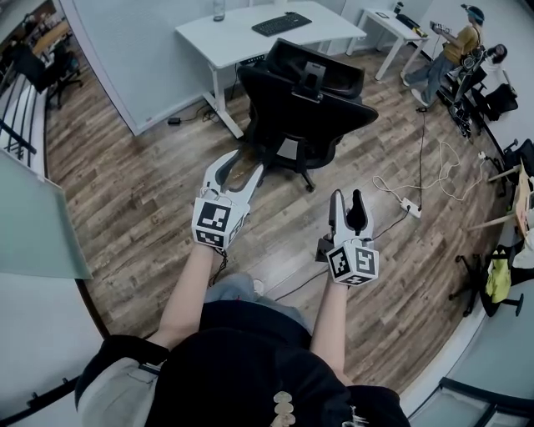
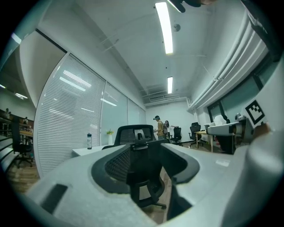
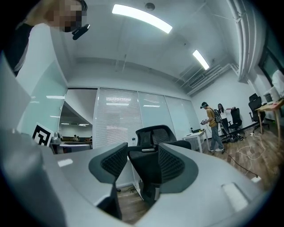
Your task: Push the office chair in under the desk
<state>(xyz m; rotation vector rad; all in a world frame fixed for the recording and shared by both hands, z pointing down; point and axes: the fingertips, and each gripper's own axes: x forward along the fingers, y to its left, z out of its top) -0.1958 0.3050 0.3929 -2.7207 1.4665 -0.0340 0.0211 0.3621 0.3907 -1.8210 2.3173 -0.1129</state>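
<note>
Left tongs (image 1: 242, 169) and right tongs (image 1: 347, 200) both spread, empty, apart from the chair (image 1: 304, 100). Chair stands on the wood floor (image 1: 133, 192) just in front of the desk (image 1: 234, 42), back toward me. Keyboard (image 1: 281, 23) on desk. Square marker codes on both cubes (image 1: 219, 221).

Two grippers (image 1: 240, 164) (image 1: 348, 197), two white desks (image 1: 250, 42) (image 1: 385, 23)

A black keyboard (image 1: 281, 23) lies near a bottle (image 1: 219, 10); a white power strip (image 1: 410, 207) rests on the wood floor (image 1: 133, 208); two people (image 1: 459, 46) stand far right.
</note>
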